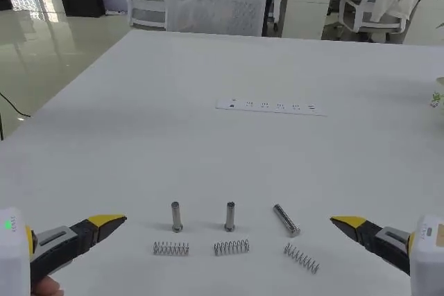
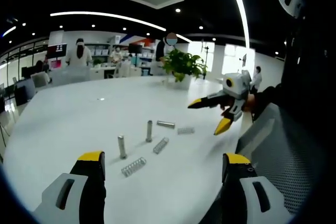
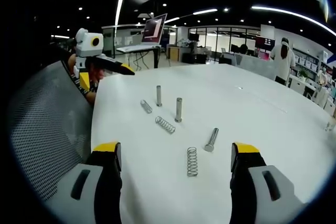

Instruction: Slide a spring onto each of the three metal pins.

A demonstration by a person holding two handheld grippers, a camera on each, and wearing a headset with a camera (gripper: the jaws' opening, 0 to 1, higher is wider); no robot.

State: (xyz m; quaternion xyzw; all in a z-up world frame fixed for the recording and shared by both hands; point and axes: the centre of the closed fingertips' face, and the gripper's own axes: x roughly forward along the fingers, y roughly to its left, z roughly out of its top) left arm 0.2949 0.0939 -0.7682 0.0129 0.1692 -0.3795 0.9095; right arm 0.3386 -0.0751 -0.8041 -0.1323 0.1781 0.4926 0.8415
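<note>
- Bright, even indoor light; the white table [image 1: 208, 81] ahead of the left claw [image 1: 114, 223] is sharp, with faint shadows.
- Window glare whitens the floor [image 1: 41, 19] far to its left.
- Claw views bend at their edges; ceiling lights [image 2: 239, 3] streak above.

The bench [image 1: 208, 67] top is smooth, matt white. On the bench, the pins [image 1: 229, 216] are polished bright metal and the springs [image 1: 231, 247] duller grey wire. The left gripper [image 2: 163, 157] and right gripper [image 3: 176, 146] have black plastic jaws tipped yellow. Beyond the bench, the floor [image 1: 41, 39] is glossy and a chair [image 1: 215, 13] has a white mesh back.
</note>
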